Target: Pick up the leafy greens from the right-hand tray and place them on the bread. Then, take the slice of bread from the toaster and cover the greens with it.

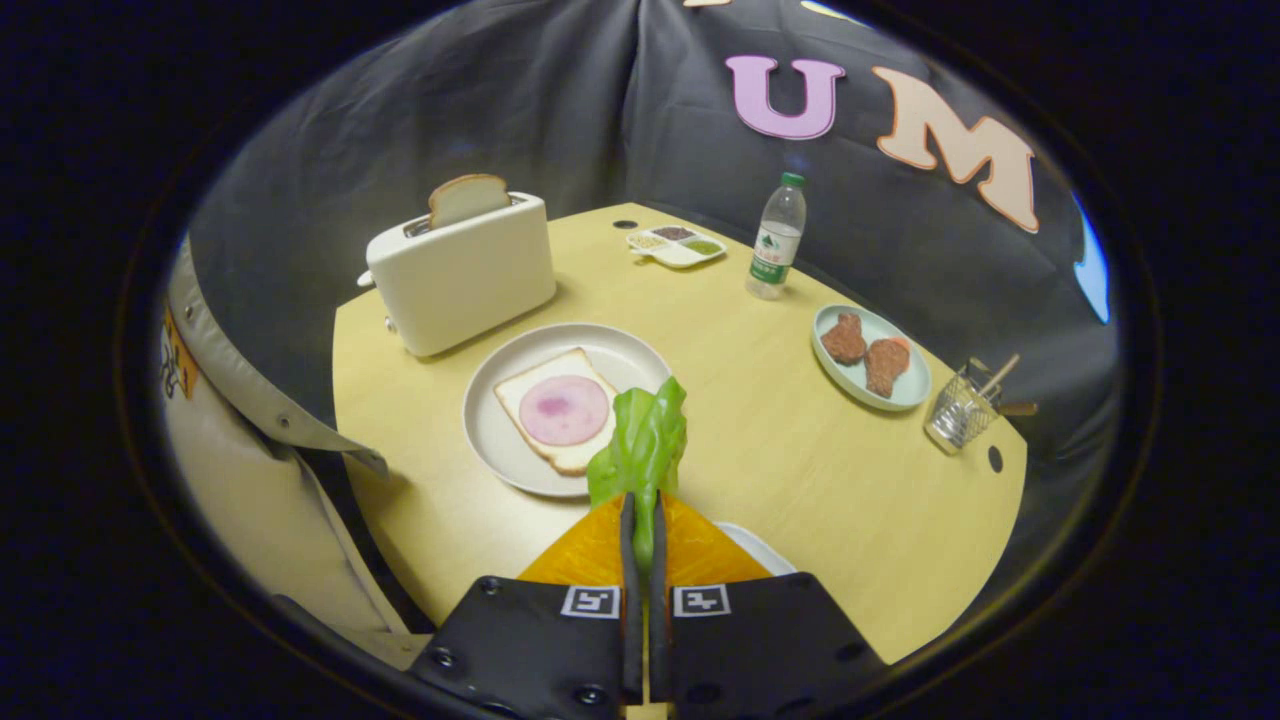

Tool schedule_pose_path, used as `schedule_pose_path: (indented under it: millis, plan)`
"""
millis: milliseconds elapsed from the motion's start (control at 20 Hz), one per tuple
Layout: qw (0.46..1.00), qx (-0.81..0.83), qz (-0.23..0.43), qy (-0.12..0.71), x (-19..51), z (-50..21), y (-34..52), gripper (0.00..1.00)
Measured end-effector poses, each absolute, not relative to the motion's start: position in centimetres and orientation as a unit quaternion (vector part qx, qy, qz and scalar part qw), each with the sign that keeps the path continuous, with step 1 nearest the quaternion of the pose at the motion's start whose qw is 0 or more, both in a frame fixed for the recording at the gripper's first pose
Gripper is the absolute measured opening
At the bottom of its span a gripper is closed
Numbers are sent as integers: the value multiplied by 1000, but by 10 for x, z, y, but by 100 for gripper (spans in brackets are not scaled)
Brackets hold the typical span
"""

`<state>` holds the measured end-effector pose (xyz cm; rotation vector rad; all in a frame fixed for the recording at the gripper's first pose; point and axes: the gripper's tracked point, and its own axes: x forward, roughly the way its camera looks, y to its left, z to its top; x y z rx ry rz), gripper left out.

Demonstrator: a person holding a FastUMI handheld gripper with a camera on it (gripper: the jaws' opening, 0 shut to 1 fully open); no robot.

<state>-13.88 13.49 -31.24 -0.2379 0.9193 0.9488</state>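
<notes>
Claw (640,510) pinched tight on the leafy greens (640,445); carry them toward eleven o'clock, release centred over the bread (560,410).

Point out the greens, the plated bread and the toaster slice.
greens (640,445), gripper view, middle of the leaf, pinched between the fingers
plated bread (520,392), gripper view, bare crust corner
toaster slice (468,198), gripper view, exposed top half

Green leaf (640,450) upright in tongs (641,510), beside plated bread (556,410)
</notes>
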Motion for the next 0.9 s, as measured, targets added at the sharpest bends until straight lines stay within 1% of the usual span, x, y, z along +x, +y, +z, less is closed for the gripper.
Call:
schedule_pose_path:
  millis: [450,900]
  plan:
    - [766,-110,477,416,-140,-305,204,6]
    - [749,-110,502,418,-146,-314,256,6]
